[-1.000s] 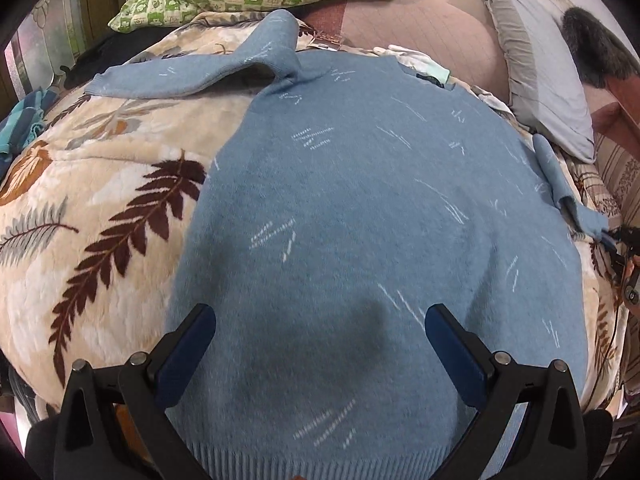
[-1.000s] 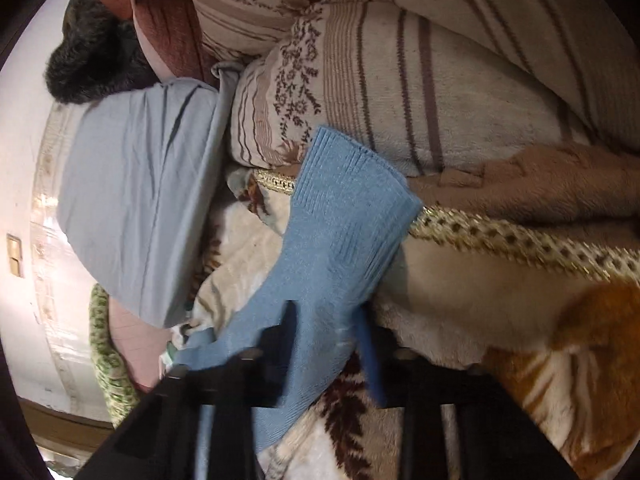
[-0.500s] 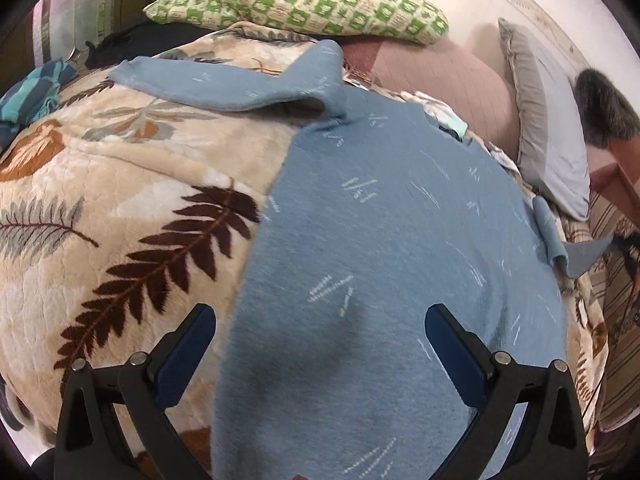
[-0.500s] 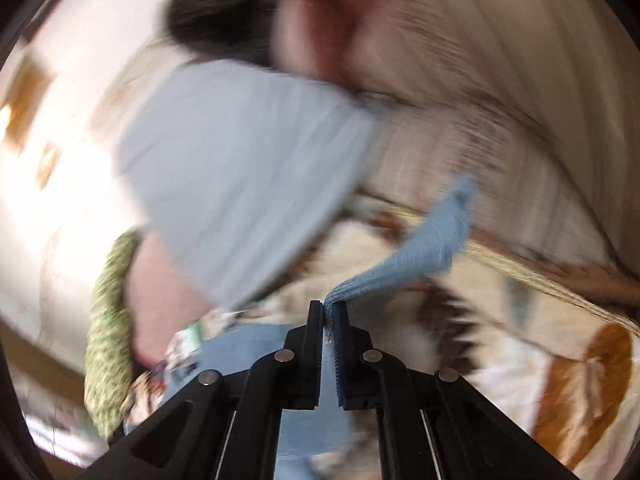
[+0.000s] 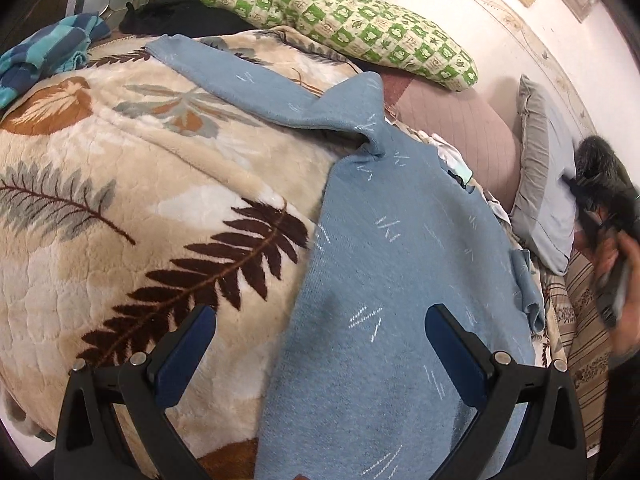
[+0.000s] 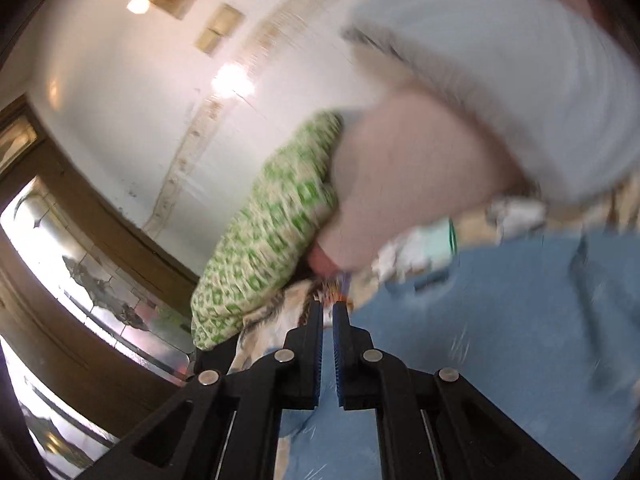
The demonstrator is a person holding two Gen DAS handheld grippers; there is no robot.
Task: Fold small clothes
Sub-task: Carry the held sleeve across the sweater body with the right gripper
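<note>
Left tool (image 5: 318, 344) gapes wide, holding nothing, poised over a blue knit sweater (image 5: 404, 280) lying flat on a plush leaf-print blanket (image 5: 120, 200). Its long axis runs from the hem nearest the camera up toward the pillows (image 5: 340, 16), one sleeve stretched leftward. Right tool (image 6: 327, 312) appears clenched, fingers nearly together; in that blurred view nothing seems gripped.

Leaf-print fleece blanket (image 5: 132, 216), green checked pillow (image 5: 352, 16), pink cushion (image 5: 460, 128), grey pillow (image 5: 540, 200) — white wall (image 6: 132, 92) behind.
</note>
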